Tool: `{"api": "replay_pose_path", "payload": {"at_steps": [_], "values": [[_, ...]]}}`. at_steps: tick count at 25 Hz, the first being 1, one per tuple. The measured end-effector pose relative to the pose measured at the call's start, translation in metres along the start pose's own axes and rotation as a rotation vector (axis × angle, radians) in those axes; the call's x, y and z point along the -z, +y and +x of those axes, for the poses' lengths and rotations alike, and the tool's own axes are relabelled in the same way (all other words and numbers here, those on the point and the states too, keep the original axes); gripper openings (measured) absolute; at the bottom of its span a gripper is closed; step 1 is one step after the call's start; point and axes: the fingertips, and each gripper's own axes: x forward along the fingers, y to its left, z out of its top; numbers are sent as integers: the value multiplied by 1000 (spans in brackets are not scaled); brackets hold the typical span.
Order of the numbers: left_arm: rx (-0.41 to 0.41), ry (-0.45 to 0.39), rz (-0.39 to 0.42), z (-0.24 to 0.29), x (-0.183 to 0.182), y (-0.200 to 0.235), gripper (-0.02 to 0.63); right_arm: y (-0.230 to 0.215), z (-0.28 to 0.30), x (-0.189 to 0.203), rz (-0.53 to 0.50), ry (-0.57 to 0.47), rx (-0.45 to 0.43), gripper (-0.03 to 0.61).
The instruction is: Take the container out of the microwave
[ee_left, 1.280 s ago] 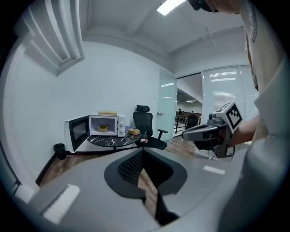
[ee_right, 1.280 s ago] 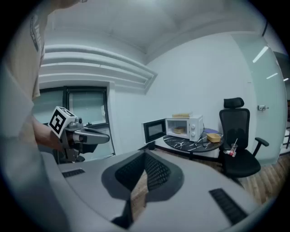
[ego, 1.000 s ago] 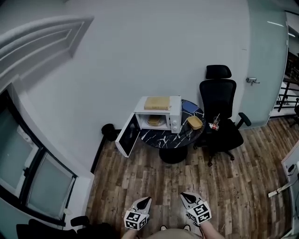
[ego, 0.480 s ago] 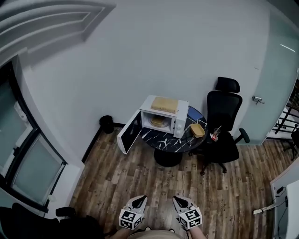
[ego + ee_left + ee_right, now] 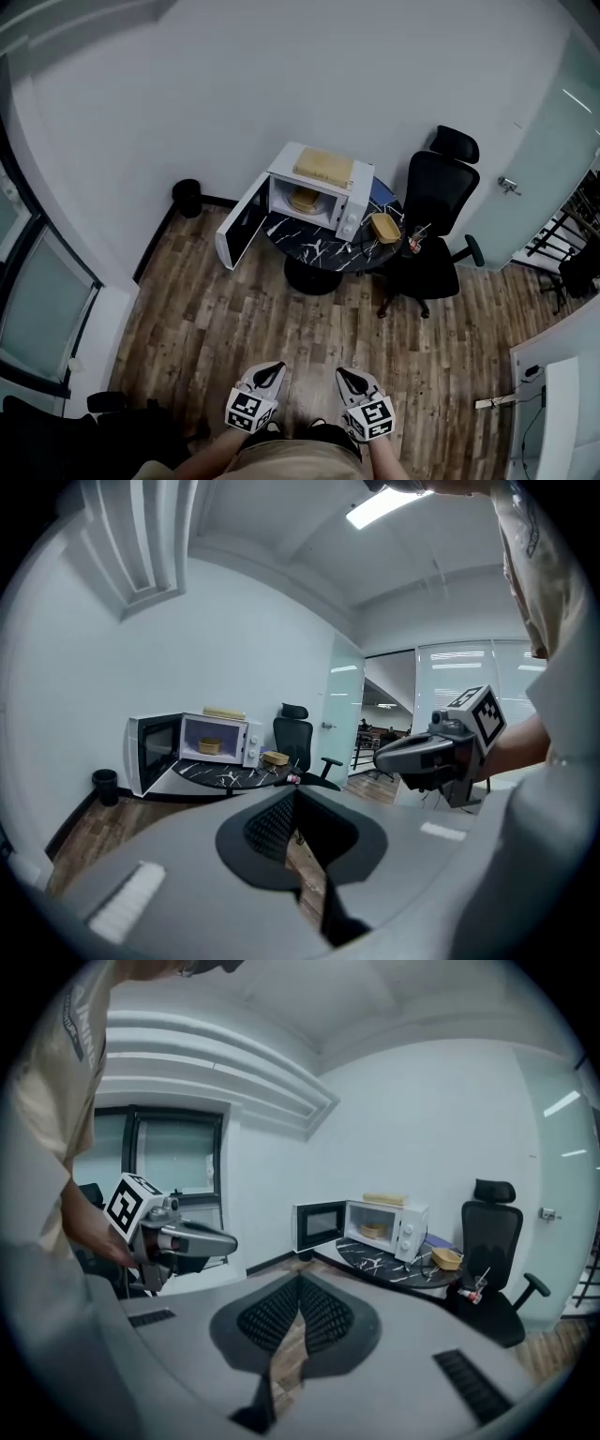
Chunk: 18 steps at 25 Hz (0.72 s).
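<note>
I am holding my left gripper (image 5: 273,367) low over the wood floor (image 5: 187,309), its fingers pressing together on nothing. Well ahead, the microwave (image 5: 349,214) is standing on the round black worktop (image 5: 300,251) with its door (image 5: 239,230) hanging open, and the container (image 5: 302,199) is sitting inside it. The fingers of my right gripper (image 5: 342,374) are touching each other too, gripping nothing.

Office: swivel chair (image 5: 429,217), glass partition (image 5: 536,173)
</note>
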Motion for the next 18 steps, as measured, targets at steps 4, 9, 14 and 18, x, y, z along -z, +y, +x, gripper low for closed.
{"api": "replay_pose_path", "payload": {"at_steps": [4,9,14,18], "values": [[-11,20,-71,4,15,-4,8,-1,-1,11,-4,53,-22,8],[-8,11,-28,29,2,8,8,-38,21,13,57,37,-12,9],[-83,6,-11,49,-25,34,8,-76,50,0,112,-32,-29,8],[-120,1,36,80,-59,47,8,-115,67,-17,100,-85,-63,9]]}}
